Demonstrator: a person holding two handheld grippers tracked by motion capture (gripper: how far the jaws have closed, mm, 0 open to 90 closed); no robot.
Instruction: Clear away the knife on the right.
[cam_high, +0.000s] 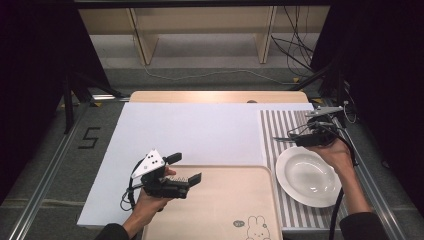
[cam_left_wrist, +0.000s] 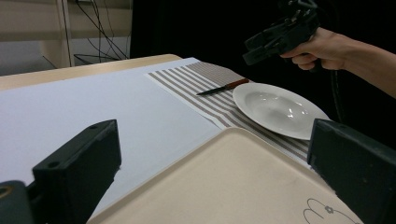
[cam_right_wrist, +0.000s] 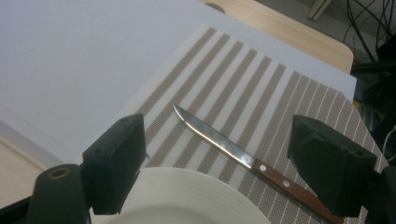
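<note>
Looking down from the high view, the left gripper (cam_high: 182, 169) hovers over the near-left corner of the beige tray (cam_high: 225, 200), jaws spread wide with nothing between them. The right gripper (cam_high: 285, 139) hangs above the striped placemat (cam_high: 282, 127), just beyond the far rim of the white plate (cam_high: 307, 176). Its jaw gap cannot be read from this angle. Both mat and tray rest on a white sheet (cam_high: 190, 132) covering the table.

From the left gripper view, both black jaws stand far apart and empty over the tray (cam_left_wrist: 224, 182). Farther off, the knife (cam_left_wrist: 223, 87) lies flat on the placemat (cam_left_wrist: 196, 84) beside the plate (cam_left_wrist: 275, 109), with the right gripper (cam_left_wrist: 254, 51) held in the air above it.

From the right gripper view, the jaws are fully parted and hold nothing. The knife (cam_right_wrist: 233, 154) lies between them on the placemat (cam_right_wrist: 243, 88), blade tip pointing away, wooden handle toward the right jaw. The plate (cam_right_wrist: 187, 198) rim sits just nearer than the blade.
</note>
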